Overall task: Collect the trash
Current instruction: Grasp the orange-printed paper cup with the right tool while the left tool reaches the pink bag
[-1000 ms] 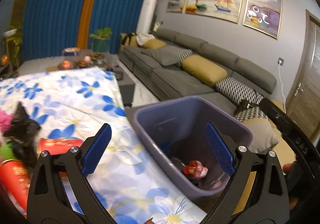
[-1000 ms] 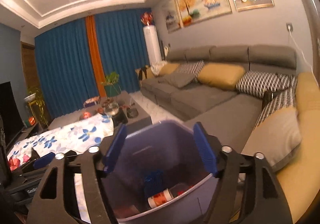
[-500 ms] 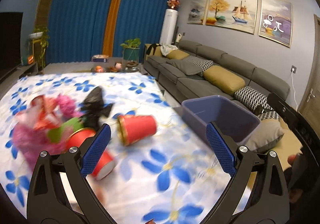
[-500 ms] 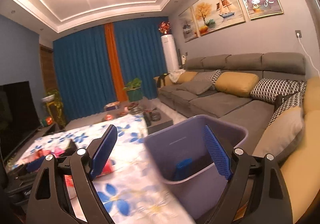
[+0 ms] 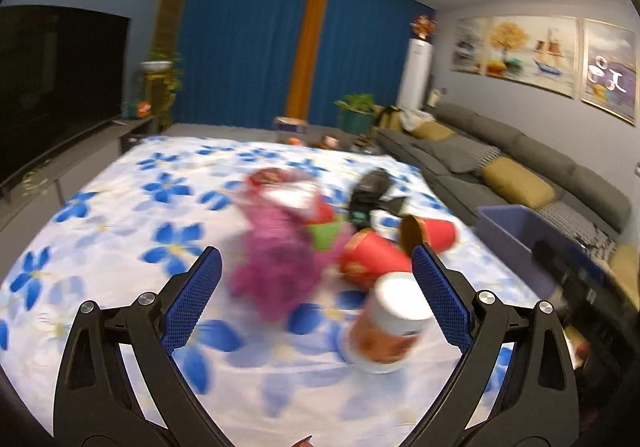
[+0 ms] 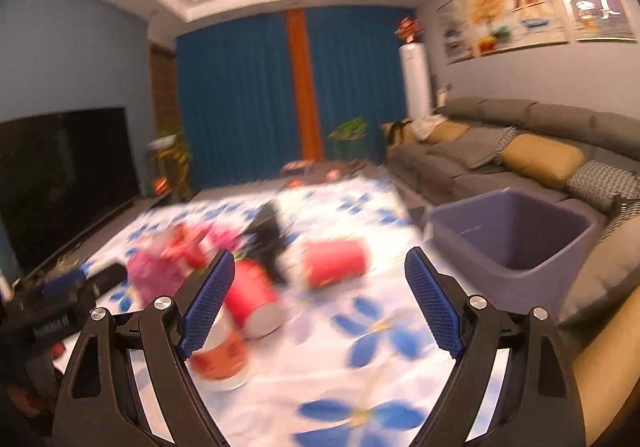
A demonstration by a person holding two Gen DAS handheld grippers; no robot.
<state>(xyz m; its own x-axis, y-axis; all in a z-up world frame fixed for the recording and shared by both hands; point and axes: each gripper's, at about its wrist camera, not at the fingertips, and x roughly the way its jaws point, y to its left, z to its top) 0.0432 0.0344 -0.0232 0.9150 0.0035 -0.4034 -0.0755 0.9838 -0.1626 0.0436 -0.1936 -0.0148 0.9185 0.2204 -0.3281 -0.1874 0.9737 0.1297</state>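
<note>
A pile of trash lies on the flowered tablecloth [image 5: 120, 231]: two red paper cups [image 5: 376, 259] [image 6: 336, 263], a white-topped orange container [image 5: 388, 327], a pink crumpled wrapper [image 5: 276, 267], a black wrapper [image 5: 372, 187] and a green piece. The purple bin [image 6: 516, 235] stands at the table's right edge and shows in the left wrist view [image 5: 516, 231] too. My left gripper [image 5: 316, 299] is open and empty over the near side of the pile. My right gripper [image 6: 320, 303] is open and empty, with the bin to its right. Both views are blurred.
A grey sofa [image 6: 500, 151] with cushions runs along the right wall behind the bin. A black TV [image 5: 52, 87] stands at the left. Blue curtains and a low table with small items are at the back.
Both grippers have swung left from over the bin to the trash pile on the table. Both stayed open and empty.
</note>
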